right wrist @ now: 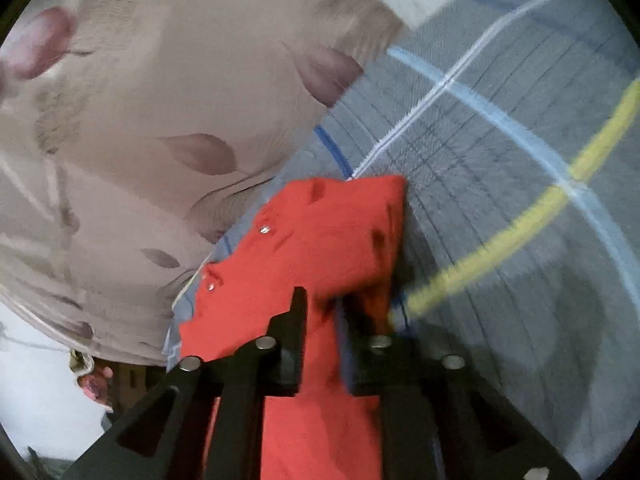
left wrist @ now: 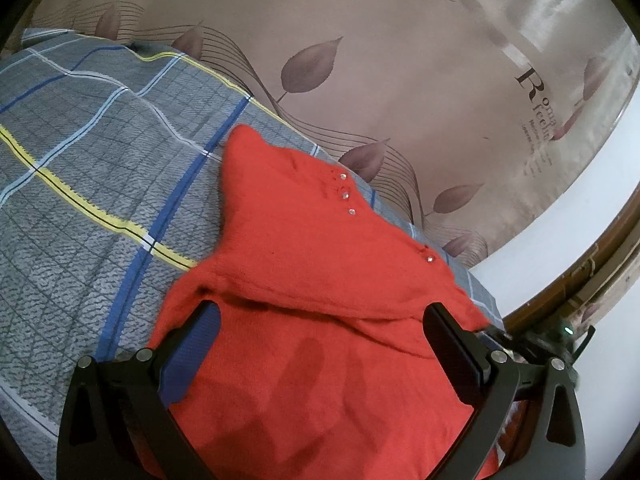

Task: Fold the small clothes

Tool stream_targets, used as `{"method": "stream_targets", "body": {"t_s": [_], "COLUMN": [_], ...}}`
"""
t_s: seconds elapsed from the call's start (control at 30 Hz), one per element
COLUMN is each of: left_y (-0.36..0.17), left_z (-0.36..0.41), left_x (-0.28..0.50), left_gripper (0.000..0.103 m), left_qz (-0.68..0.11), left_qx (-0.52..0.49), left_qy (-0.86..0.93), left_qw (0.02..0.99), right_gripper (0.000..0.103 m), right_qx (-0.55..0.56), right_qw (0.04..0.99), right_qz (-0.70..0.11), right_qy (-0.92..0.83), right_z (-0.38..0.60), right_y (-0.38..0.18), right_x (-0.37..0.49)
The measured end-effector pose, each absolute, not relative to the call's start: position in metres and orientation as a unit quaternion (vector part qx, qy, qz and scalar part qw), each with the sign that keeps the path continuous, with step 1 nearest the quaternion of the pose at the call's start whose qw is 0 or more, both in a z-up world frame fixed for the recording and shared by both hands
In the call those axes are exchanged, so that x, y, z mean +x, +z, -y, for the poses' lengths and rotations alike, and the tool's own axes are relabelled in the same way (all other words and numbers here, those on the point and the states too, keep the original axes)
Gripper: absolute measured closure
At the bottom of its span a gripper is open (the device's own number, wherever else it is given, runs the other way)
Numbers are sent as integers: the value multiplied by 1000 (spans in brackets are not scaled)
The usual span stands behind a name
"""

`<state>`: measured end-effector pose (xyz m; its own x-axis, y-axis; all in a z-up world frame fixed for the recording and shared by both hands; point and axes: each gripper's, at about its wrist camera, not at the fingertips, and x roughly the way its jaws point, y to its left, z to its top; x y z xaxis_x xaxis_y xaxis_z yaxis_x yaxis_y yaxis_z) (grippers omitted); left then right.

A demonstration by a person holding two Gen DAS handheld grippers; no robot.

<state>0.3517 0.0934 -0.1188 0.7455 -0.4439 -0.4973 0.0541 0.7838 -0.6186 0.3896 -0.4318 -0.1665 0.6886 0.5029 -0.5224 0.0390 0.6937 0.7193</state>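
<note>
A small red knit garment (left wrist: 320,264) with a few shiny studs lies on a grey plaid bedsheet (left wrist: 80,160), part of it folded over itself. My left gripper (left wrist: 322,312) stands wide open just above its near part, one finger on each side and nothing between the pads. In the right wrist view a fold of the same red garment (right wrist: 320,240) runs up between the fingers of my right gripper (right wrist: 325,300). Those jaws stand narrowly apart. A dark gap and the blue right pad (right wrist: 345,320) show beside the cloth, so it is not pinched.
Taupe fabric with a leaf print and lettering (left wrist: 400,60) rises right behind the garment along the bed's far side. The plaid sheet (right wrist: 520,200) stretches away with yellow and blue stripes. A white wall (left wrist: 580,220) and a brown frame lie to the right.
</note>
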Motion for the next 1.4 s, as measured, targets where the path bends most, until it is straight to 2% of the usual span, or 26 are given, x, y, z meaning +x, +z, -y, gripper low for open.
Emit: {"method": "stream_targets", "body": {"t_s": [0.07,0.13,0.2,0.3,0.43,0.53,0.8,0.9,0.97,1.0,1.03,1.07,1.1,1.13,1.2,1.4], "left_y": [-108,-92,-79,-73,-84,-101,-122,-122,-122,-122,-122,-122,-123,-125,-131,-134], "left_z": [-98,-106,-113,-130,-151,-157,-151,-144,-142,-141,-140,-138,-137,-136,-134,-141], "left_x": [340,312,286,244,196,162,119,109,105,103,102,101,100,101,103,101], "left_gripper": [2,2,2,2,2,2,2,4,4,4,5,6,15,31,41,38], "left_qz": [-333,-318,-331,-357,-388,-411,-411,-404,-397,-395,-394,-395,-397,-403,-414,-438], "left_qx": [-288,-279,-236,-198,-219,-241,-267,-247,-243,-243,-240,-238,-242,-250,-263,-305], "left_qy": [-132,-137,-145,-168,-201,-224,-275,-278,-272,-270,-269,-271,-276,-281,-287,-304], "left_qw": [888,896,902,897,872,850,827,836,842,844,845,845,841,835,823,789], "right_gripper": [62,35,28,28,27,27,27,29,35,53,78,87,95,95,95,89], "right_qx": [328,289,248,200,186,184,187,188,199,215,231,241,256,279,304,330], "right_qw": [855,862,869,873,863,862,856,859,858,851,841,835,831,823,809,791], "right_qz": [-366,-364,-365,-386,-418,-418,-406,-397,-395,-399,-410,-421,-421,-418,-416,-414], "right_qy": [165,201,224,220,213,220,258,263,261,265,266,260,258,266,282,306], "right_z": [424,415,410,407,406,397,365,358,361,364,368,371,375,380,384,382], "right_y": [-154,-144,-141,-151,-176,-183,-187,-189,-190,-193,-198,-204,-209,-212,-214,-214], "right_x": [352,304,254,193,139,119,89,82,79,80,83,86,87,88,88,85]}}
